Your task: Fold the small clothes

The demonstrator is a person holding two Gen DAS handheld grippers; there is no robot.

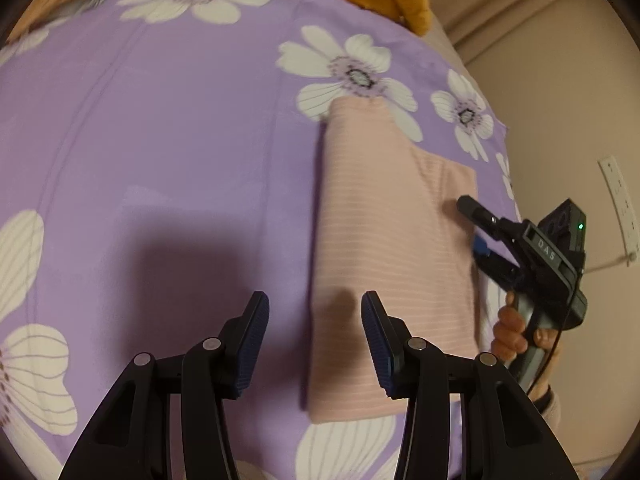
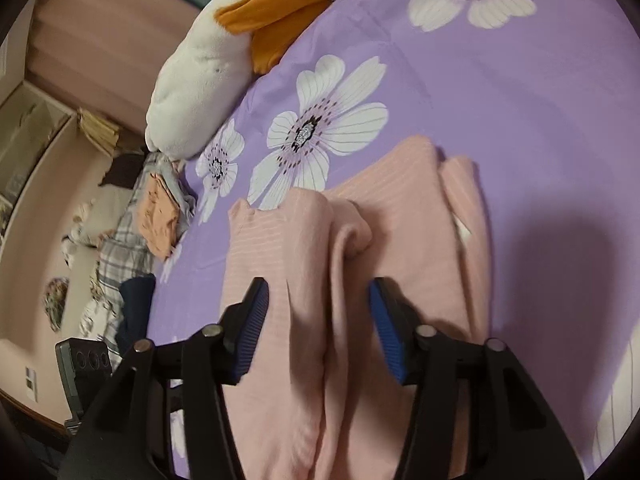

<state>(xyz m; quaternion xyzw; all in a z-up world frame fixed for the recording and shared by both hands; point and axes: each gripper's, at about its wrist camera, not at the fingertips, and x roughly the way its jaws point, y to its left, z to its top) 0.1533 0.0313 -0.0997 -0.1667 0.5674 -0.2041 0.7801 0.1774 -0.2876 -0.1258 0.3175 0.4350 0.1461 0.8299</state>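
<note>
Left gripper (image 1: 314, 344) jaws parted, empty, over the pink garment's (image 1: 384, 264) near left edge. Right gripper (image 2: 316, 330) jaws apart, straddling a raised fold, pads not pressing. Garment folded on purple floral sheet (image 1: 160, 140); plush toy (image 2: 200, 76) beyond.

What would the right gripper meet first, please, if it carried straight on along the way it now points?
Probably the pink garment: its raised fold lies directly ahead between the right gripper's open fingers, though depth is unclear.
</note>
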